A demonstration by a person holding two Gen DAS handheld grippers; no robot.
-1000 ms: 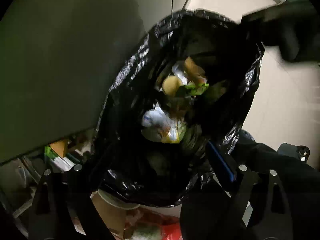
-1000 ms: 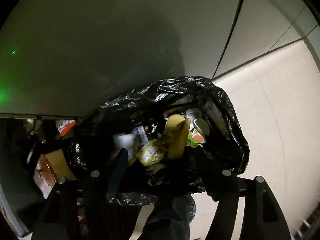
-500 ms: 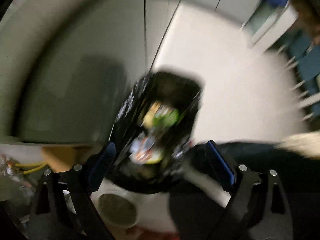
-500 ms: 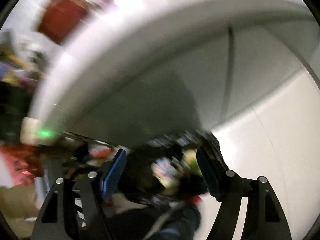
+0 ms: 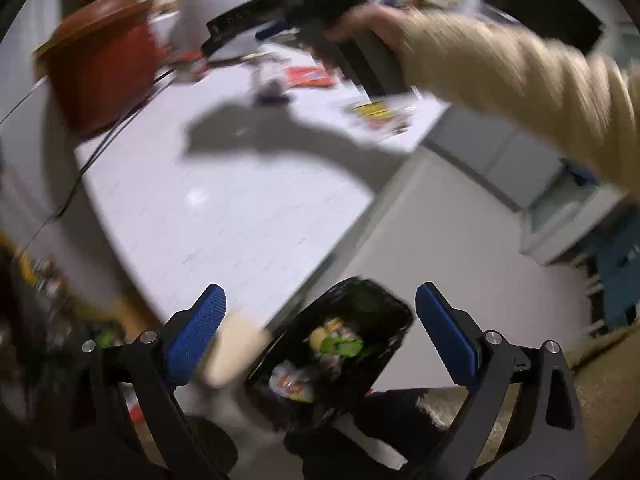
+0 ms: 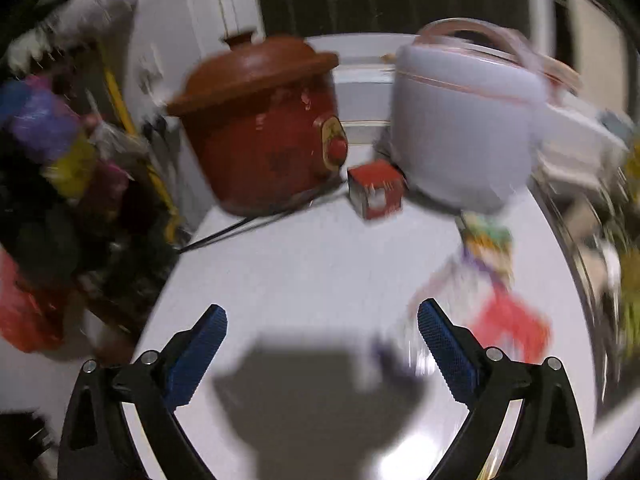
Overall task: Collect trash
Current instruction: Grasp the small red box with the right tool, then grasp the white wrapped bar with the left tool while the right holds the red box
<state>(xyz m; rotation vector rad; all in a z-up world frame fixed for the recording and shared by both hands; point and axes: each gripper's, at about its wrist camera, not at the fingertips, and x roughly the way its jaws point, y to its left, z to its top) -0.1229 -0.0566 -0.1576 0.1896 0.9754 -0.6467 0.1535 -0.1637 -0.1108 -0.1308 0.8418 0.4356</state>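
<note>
Both tools (image 5: 316, 338) (image 6: 322, 350) gape empty; wrappers (image 6: 492, 280) beside right one.

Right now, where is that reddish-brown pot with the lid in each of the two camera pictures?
Left wrist view: the reddish-brown pot stands at the upper left, on the far end of the white table.
Right wrist view: the pot is upper centre-left, lid on.
Shared landmark: the white cooker beside it.

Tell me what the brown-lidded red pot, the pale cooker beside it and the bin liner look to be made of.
Red pot: probably glazed ceramic, glossy body, matte brown lid.
Pale cooker: likely smooth plastic, soft sheen; blur leaves it uncertain.
Bin liner: thin black plastic film.
</note>
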